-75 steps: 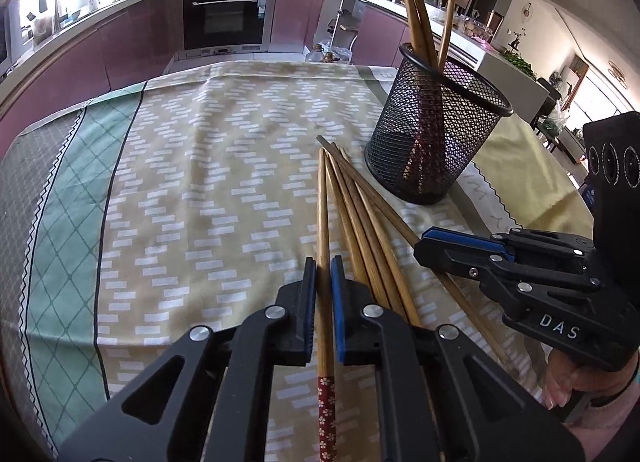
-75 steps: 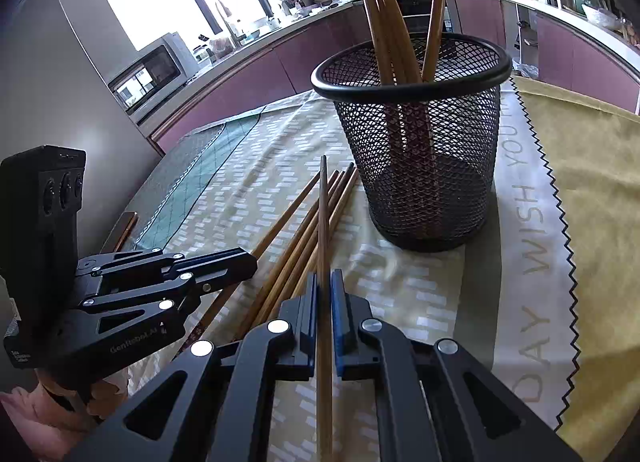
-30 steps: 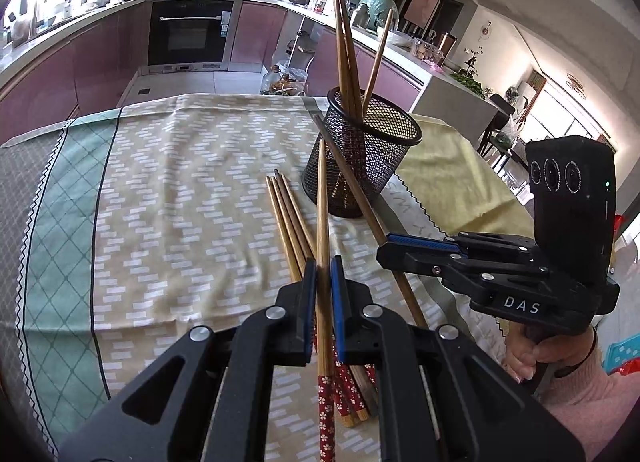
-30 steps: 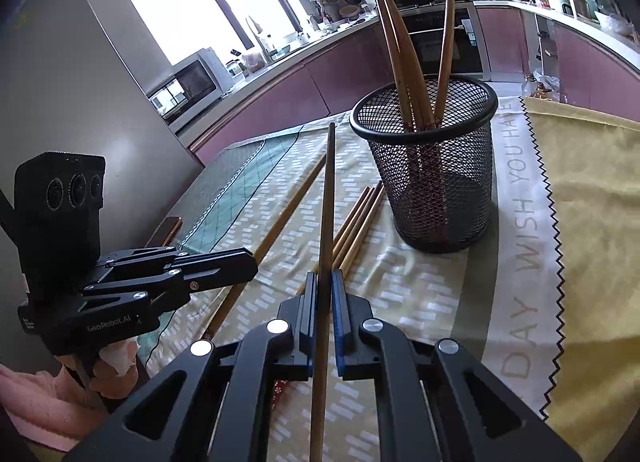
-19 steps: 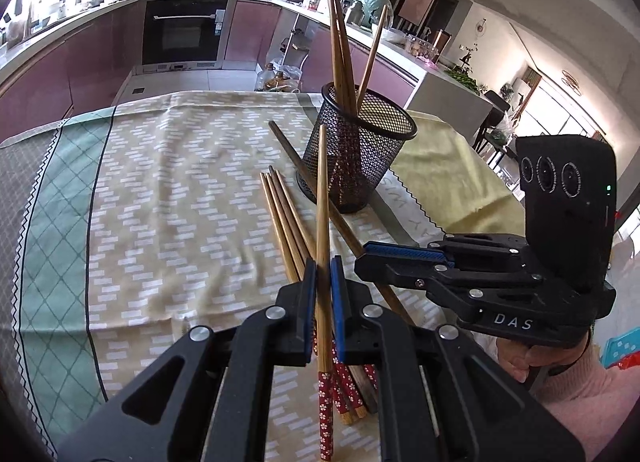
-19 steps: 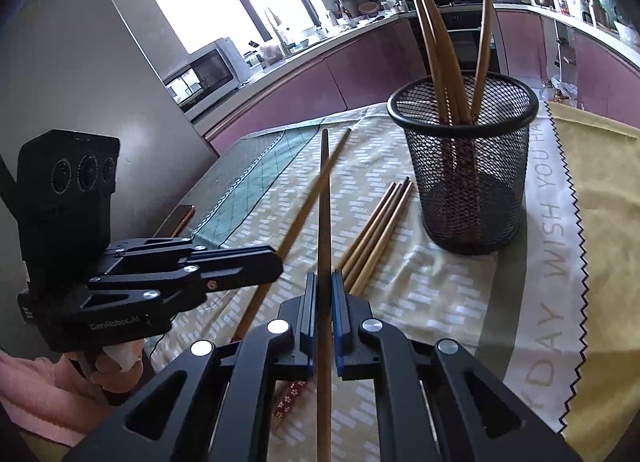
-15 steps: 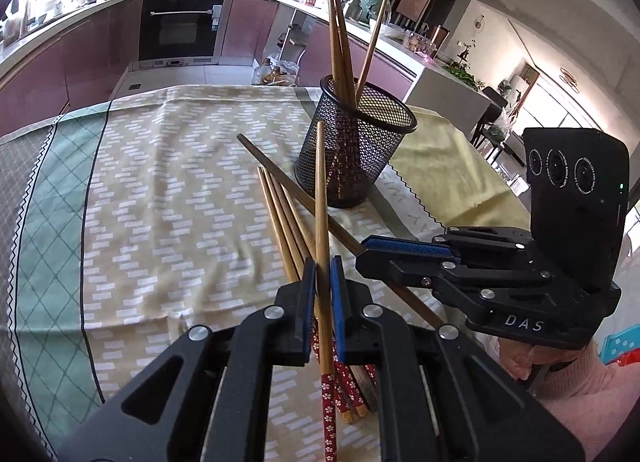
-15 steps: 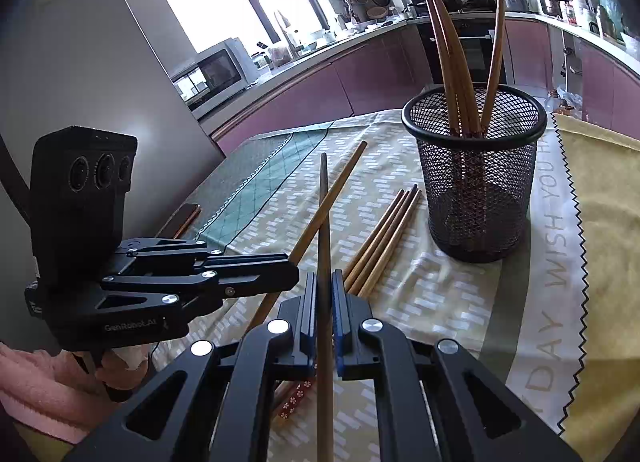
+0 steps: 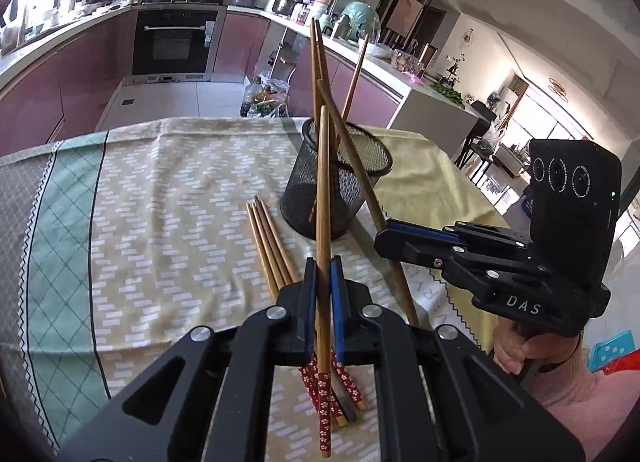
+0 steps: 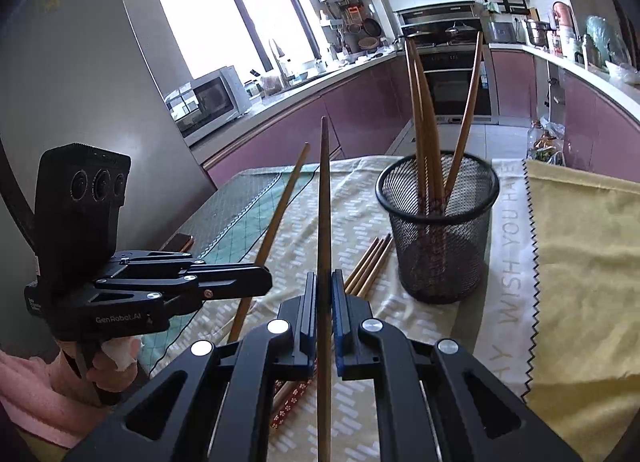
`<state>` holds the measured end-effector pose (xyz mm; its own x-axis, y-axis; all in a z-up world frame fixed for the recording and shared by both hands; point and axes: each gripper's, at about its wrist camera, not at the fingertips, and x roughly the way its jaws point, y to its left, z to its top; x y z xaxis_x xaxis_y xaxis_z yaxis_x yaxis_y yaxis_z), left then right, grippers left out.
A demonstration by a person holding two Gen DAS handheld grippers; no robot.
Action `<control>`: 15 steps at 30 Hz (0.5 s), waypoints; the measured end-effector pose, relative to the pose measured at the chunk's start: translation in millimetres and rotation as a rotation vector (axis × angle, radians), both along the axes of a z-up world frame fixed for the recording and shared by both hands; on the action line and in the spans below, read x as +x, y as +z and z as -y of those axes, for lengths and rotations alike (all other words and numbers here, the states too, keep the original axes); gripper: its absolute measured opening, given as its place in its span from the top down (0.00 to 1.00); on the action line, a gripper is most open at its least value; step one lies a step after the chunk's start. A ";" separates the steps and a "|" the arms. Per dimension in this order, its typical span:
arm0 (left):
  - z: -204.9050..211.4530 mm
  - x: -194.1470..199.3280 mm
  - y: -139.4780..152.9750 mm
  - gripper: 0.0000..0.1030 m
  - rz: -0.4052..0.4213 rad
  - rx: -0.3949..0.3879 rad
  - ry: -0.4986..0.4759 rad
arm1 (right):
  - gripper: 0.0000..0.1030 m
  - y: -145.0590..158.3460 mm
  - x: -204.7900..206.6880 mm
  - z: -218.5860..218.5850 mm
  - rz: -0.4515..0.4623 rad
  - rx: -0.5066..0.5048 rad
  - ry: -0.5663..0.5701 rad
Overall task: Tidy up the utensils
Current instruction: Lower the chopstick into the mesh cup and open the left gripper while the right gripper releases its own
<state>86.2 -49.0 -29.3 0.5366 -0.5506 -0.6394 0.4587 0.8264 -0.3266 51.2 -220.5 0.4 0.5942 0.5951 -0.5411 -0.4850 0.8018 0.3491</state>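
A black mesh holder (image 9: pixel 340 198) stands on the tablecloth with three chopsticks upright in it. My left gripper (image 9: pixel 321 262) is shut on one wooden chopstick (image 9: pixel 322 182) with a red flowered end, held off the cloth and pointing toward the holder. In the right wrist view my right gripper (image 10: pixel 323 278) is shut on a second chopstick (image 10: pixel 324 202), also lifted. Each gripper shows in the other's view: the right gripper (image 9: pixel 384 234) to the right, the left gripper (image 10: pixel 264 280) to the left. Several loose chopsticks (image 9: pixel 268 250) lie on the cloth just left of the holder (image 10: pixel 436 246).
A patterned tablecloth (image 9: pixel 160 222) covers the table, with a yellow cloth (image 10: pixel 580 262) over its right part. A phone (image 10: pixel 180 240) lies near the left table edge. Kitchen counters and an oven stand beyond the table. A person's hands in pink sleeves hold both grippers.
Both grippers have risen, each lifting its chopstick off the cloth, tip angled up. The holder and the loose chopsticks now look farther off and lower.
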 end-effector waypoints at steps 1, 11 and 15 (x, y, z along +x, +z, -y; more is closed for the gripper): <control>-1.0 0.2 7.0 0.93 0.015 -0.010 -0.003 | 0.94 5.5 0.4 3.4 0.017 0.001 -0.011; 1.0 10.2 80.3 0.93 0.192 -0.076 0.001 | 0.94 54.9 18.2 34.8 0.167 0.030 -0.119; 7.2 27.8 102.1 0.93 0.266 -0.113 0.047 | 0.94 73.7 29.4 39.2 0.219 0.026 -0.145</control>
<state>114.1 -56.2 72.8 0.7036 -0.5814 -0.4086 0.5031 0.8136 -0.2915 80.6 -259.7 74.1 0.7757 0.5069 -0.3759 -0.4318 0.8608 0.2695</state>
